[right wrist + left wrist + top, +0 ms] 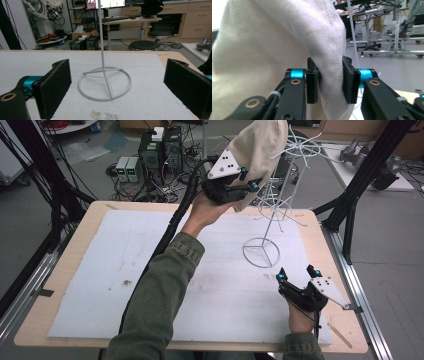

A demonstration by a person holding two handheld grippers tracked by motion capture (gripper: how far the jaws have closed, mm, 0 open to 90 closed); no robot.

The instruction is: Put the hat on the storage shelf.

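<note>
A beige cloth cap (257,150) is held up high beside the top of a white wire stand (270,217). My left gripper (248,179) is shut on a fold of the cap (287,50), with the cloth pinched between its black pads (312,85). The stand's round base (261,252) rests on the white mat, its thin pole rising to spiky wire arms (300,145) next to the cap. My right gripper (296,273) sits low on the mat just in front of the base (105,83), jaws wide open with nothing between them.
A white foam mat (100,280) covers the wooden table (330,245). Black frame posts (370,165) stand at the right and left. Computers and cables (160,150) crowd the floor behind the table.
</note>
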